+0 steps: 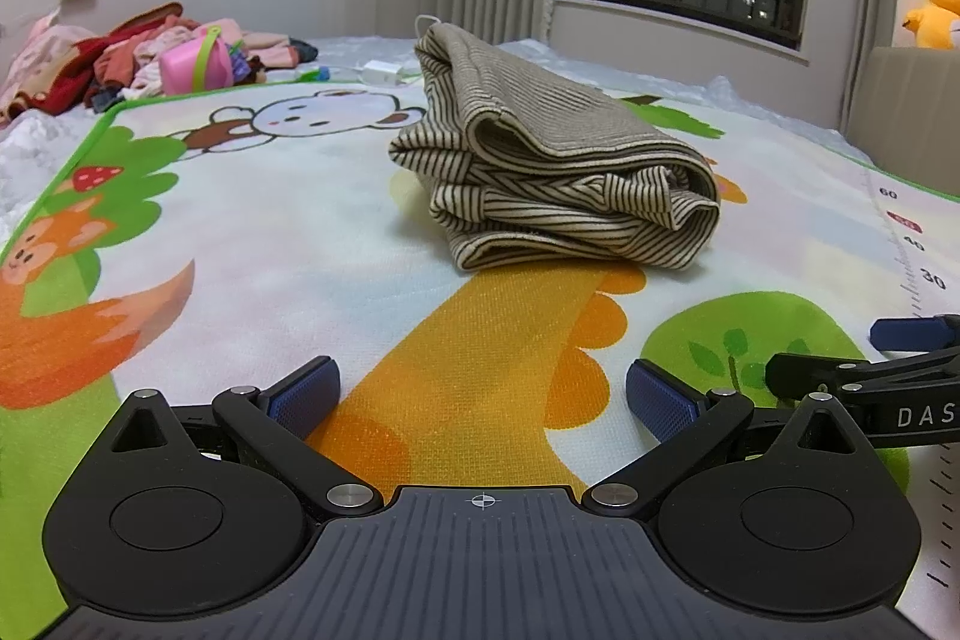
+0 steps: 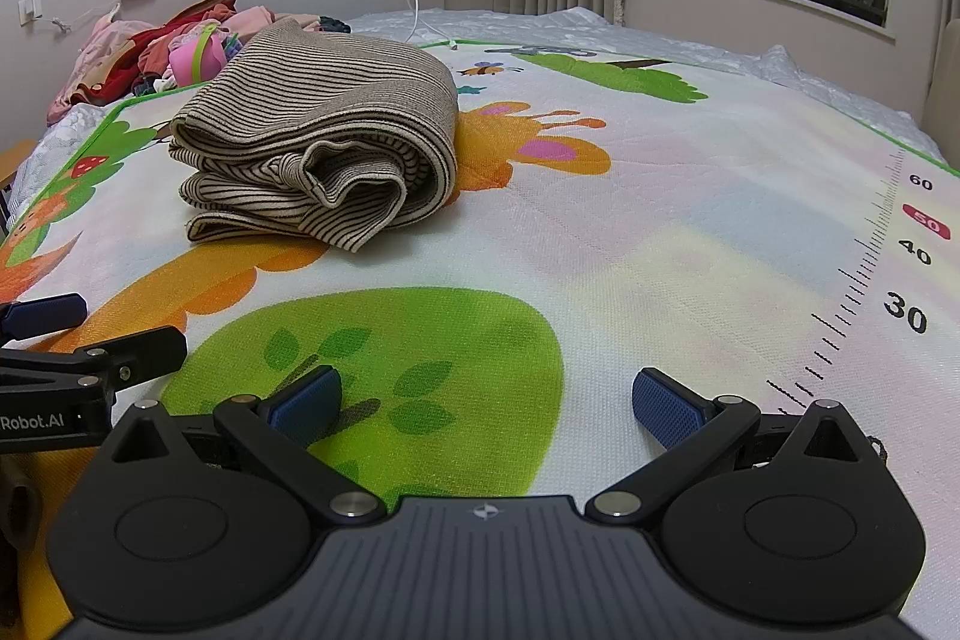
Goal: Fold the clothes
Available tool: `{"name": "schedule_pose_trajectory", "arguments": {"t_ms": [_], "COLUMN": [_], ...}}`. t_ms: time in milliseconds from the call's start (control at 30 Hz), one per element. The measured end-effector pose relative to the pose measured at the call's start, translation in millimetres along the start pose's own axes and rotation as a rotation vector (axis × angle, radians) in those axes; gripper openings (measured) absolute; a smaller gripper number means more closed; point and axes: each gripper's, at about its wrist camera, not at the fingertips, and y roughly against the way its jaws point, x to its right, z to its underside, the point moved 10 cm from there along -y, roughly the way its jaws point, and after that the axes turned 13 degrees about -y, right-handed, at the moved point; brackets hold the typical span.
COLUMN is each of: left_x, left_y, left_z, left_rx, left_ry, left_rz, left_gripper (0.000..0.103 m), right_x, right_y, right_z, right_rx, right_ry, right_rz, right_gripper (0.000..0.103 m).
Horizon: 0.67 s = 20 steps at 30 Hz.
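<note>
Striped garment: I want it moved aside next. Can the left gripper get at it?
Probably yes: the left gripper is open and only bare mat lies between it and the striped garment.

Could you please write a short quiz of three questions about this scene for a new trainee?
1. True or false: the left gripper holds the striped garment.
2. Where does the unfolded clothes pile lie? A) far corner, by the wall; B) under the window; C) on top of the garment.
3. Fill in: the garment rests folded on the cartoon ____.

Key:
1. False; both the left and the right gripper are open and empty.
2. A.
3. mat.
</note>
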Motion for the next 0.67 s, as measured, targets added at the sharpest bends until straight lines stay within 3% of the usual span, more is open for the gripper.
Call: {"name": "schedule_pose_trajectory", "arguments": {"t_ms": [467,667], "left_x": [0.1,-0.8], "left_y": [-0.5,-0.5], "left_z": [-0.2,-0.2], "left_rx": [-0.002,0.002], "left_ry": [-0.002,0.003], "left_rz": [-0.003,0.003], "left_gripper": [0.103,0.103], "right_x": [-3.7,0.1], "right_y": [-2.0,-2.8], "right_z": [-0.4,-3.7], "right_rx": [0.005,-0.006], "right_ry": [0.031,0.037], "right_rz": [0.017,-0.04], "right_gripper": [0.103,0.103]}}
